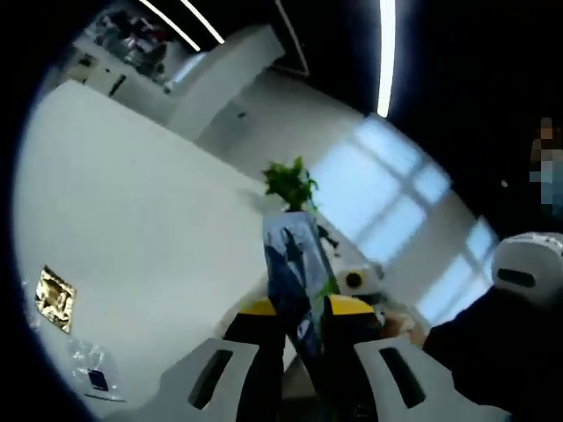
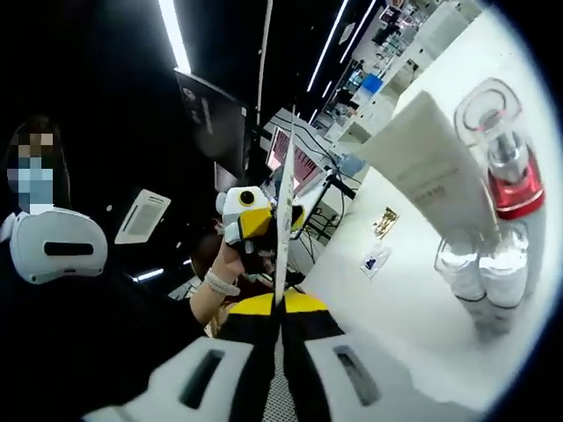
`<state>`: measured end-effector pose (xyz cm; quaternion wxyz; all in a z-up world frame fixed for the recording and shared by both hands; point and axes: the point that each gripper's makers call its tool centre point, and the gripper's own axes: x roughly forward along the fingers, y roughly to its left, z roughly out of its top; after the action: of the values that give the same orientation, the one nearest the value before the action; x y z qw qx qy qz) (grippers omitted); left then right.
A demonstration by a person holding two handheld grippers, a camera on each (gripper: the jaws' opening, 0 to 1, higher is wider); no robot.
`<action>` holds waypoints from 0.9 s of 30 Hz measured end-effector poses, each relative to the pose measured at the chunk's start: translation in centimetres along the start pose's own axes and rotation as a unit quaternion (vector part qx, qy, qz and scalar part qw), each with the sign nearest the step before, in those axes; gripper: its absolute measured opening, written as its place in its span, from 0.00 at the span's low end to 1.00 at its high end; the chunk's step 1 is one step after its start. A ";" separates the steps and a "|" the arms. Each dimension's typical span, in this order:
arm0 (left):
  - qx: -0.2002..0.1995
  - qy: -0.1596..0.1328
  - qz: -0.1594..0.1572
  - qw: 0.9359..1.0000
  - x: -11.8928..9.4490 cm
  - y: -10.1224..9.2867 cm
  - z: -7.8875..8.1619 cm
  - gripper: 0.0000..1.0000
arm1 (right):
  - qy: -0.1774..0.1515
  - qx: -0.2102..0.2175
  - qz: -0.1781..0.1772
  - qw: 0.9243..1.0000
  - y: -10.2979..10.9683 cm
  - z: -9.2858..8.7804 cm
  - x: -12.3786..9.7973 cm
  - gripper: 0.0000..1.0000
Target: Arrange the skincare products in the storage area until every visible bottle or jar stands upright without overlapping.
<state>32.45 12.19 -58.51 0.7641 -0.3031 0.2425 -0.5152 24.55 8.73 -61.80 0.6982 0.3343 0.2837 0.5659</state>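
Both grippers, left [image 1: 299, 338] and right [image 2: 280, 325], apparently clamp one thin packet [image 1: 297, 264].

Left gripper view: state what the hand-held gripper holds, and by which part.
The left hand-held gripper is shut on a flat printed card, pinched at its lower end; the rest sticks up beyond the jaws.

- No text legible in either view.
- White tube [image 2: 431, 167]: faint print, too small to read.
- Sachets [image 2: 378, 237]: markings unreadable.
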 end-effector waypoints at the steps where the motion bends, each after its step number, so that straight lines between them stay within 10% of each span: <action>1: 0.000 -0.003 0.001 1.000 -0.2 0.3 0.4 0.07 | 0.001 0.000 0.000 1.000 0.0 -0.1 0.0 0.01; 13: -0.009 -0.012 0.066 0.998 0.5 4.1 1.4 0.00 | 0.019 0.001 -0.040 0.999 -1.6 -0.8 0.1 0.01; 27: 0.081 0.102 0.180 0.975 1.1 10.0 -1.7 0.00 | 0.059 -0.020 -0.116 0.991 -4.4 -2.0 0.8 0.02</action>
<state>38.10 13.66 -66.93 0.8378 -0.1375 0.3271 -0.4149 25.78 9.20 -66.49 0.7481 0.2511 0.3496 0.5051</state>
